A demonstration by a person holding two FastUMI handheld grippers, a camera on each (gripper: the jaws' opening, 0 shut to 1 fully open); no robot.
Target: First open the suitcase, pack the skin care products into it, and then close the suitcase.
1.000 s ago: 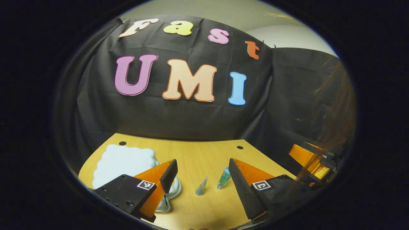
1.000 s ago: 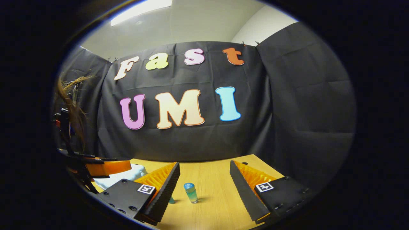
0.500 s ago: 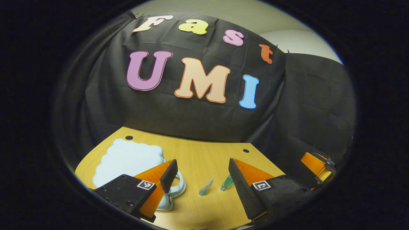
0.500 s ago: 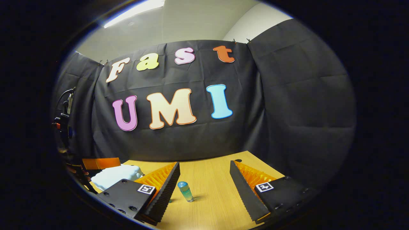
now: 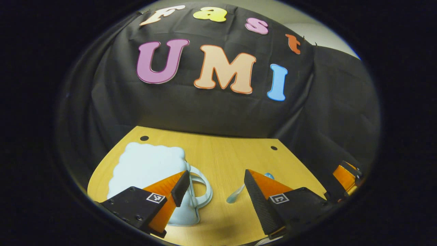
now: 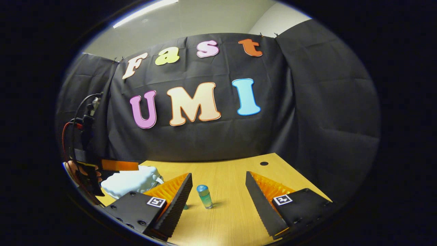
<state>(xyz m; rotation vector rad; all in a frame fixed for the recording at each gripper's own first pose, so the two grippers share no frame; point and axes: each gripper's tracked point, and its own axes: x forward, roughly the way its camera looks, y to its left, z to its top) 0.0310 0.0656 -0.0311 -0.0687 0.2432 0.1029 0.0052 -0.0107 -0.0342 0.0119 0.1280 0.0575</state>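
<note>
While both sets of jaws stand apart and hold nothing, the left gripper [image 5: 213,184] hangs low over the wooden bench [image 5: 222,157] with the pale-blue scalloped suitcase [image 5: 150,167] lying shut at its left finger, handle toward the camera. A small clear tube [image 5: 235,194] lies on the bench between the fingers, and in the right gripper view the blue-capped bottle [image 6: 205,196] stands upright between the fingers of the right gripper [image 6: 218,191]. Bench has two round holes near its far edge; black cloth wall [image 6: 307,102] behind, pale ceiling with a light strip above.

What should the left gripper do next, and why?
Probably ease the left gripper down onto the suitcase's handle: the pale blue suitcase lies shut on the table, jaws open, and the bottle is still unpacked.
</note>
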